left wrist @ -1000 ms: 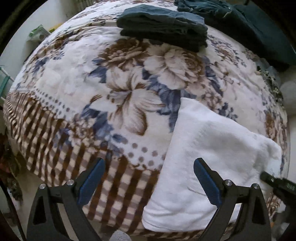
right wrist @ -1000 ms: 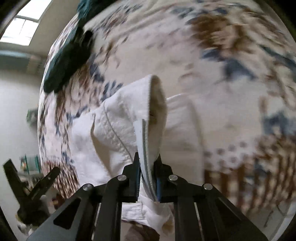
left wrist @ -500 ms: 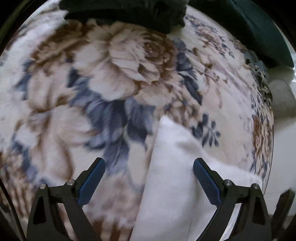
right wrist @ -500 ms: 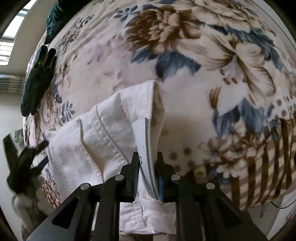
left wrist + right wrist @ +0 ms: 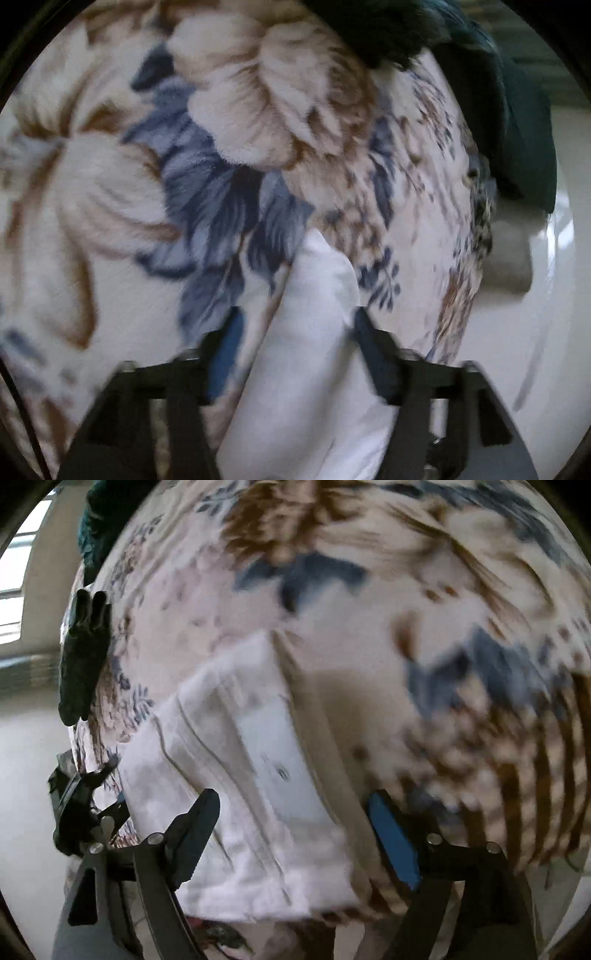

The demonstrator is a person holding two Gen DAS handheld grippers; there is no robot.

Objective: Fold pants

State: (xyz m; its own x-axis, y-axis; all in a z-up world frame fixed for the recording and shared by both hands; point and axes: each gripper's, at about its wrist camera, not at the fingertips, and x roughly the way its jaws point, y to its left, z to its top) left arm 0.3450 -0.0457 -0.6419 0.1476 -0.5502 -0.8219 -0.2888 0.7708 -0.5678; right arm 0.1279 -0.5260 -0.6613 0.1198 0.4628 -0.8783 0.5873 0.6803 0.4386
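The white pants (image 5: 258, 782) lie folded on the floral blanket (image 5: 369, 609), waistband and pocket seams showing. My right gripper (image 5: 291, 812) is open just above them, one finger on each side of the waistband, holding nothing. In the left wrist view a folded corner of the white pants (image 5: 314, 350) sits between the fingers of my left gripper (image 5: 295, 328), which is open and close over the cloth. The left gripper also shows at the left edge of the right wrist view (image 5: 85, 794).
A folded dark green garment (image 5: 83, 657) lies on the far part of the blanket, with more dark cloth (image 5: 517, 122) near the bed's edge. The brown striped border (image 5: 535, 775) of the blanket hangs at the near edge. Pale floor (image 5: 535, 332) lies beyond the bed.
My right gripper has opened and let go of the waistband, which now lies flat. My left gripper has moved forward and down over the pants' corner, its fingers narrower than before.
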